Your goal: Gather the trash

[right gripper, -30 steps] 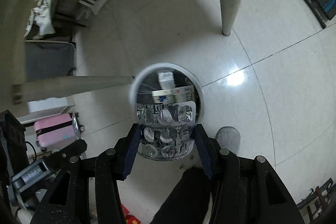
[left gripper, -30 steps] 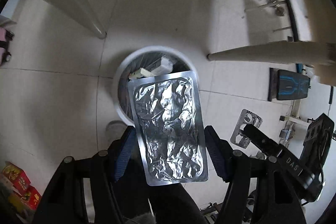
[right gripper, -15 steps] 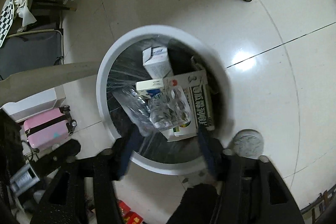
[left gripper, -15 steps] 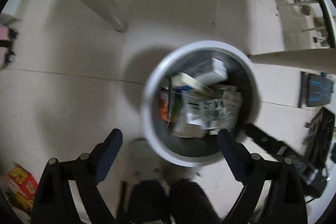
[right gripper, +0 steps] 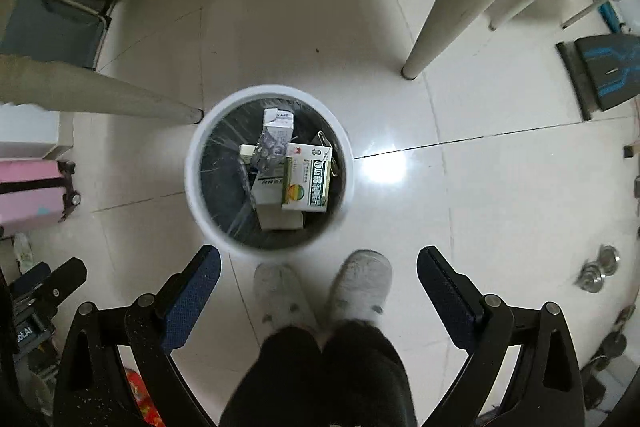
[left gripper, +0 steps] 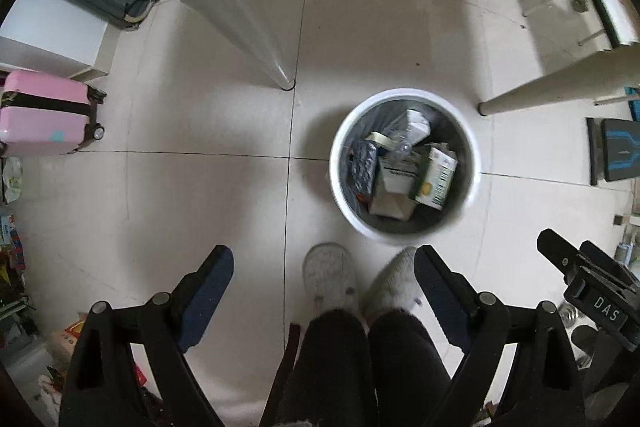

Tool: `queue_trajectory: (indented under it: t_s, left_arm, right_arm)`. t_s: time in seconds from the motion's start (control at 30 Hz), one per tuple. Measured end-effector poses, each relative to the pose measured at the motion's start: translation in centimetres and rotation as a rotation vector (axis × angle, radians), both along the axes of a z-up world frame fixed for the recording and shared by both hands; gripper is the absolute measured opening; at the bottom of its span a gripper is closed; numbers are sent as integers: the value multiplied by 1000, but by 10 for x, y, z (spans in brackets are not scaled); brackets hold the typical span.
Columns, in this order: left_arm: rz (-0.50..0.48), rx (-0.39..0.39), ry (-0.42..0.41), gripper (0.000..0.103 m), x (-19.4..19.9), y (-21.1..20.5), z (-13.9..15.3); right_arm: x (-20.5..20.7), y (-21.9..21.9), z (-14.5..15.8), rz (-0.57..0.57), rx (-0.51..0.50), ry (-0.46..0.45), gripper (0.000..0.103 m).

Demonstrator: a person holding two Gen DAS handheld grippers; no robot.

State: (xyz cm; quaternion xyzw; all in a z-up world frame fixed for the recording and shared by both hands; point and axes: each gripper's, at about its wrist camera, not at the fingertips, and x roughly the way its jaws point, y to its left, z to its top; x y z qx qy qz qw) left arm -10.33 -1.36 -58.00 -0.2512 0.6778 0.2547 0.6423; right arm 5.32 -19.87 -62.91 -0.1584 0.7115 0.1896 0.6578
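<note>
Left hand-held gripper (left gripper: 324, 271): jaws wide apart, empty, above floor.
Right hand-held gripper (right gripper: 319, 269): jaws wide apart, empty.
Slippers (right gripper: 362, 283): just short of bin.
Bin (right gripper: 192, 183): white, bag-lined, on floor between two table legs (right gripper: 444, 11).
Trash (right gripper: 306, 183): inside bin; cartons, blister packs.
Handling: judged light; cartons crushable, best pinched across flat faces; foil packs thin, slippery, best taken by an edge.

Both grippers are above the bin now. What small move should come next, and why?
Probably turn away from the trash bin to look for more trash. The left gripper and right gripper are both open and hold nothing, and boxes and blister packs lie inside the bin.
</note>
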Motion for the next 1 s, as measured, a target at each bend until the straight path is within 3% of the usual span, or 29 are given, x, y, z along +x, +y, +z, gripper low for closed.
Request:
queue_trajectory:
  t_s: [0.3,0.53,0.7,1.0]
  left_arm:
    - [-23,-3,-63,92,-8,-27,153]
    - [-36,-33,-143,92,-20,-48,252]
    - [-54,-75,-219,92,-29,-64,309]
    - [-55,-154,-341,92,-47,-79,385]
  right_arm:
    - [-14,-15,188,59,48,-41,100]
    - [-29,-40,310,82,128,-28,100]
    - [-34,-59,391,98,214,11,100]
    - [-46,-88,505,105,358,62,100]
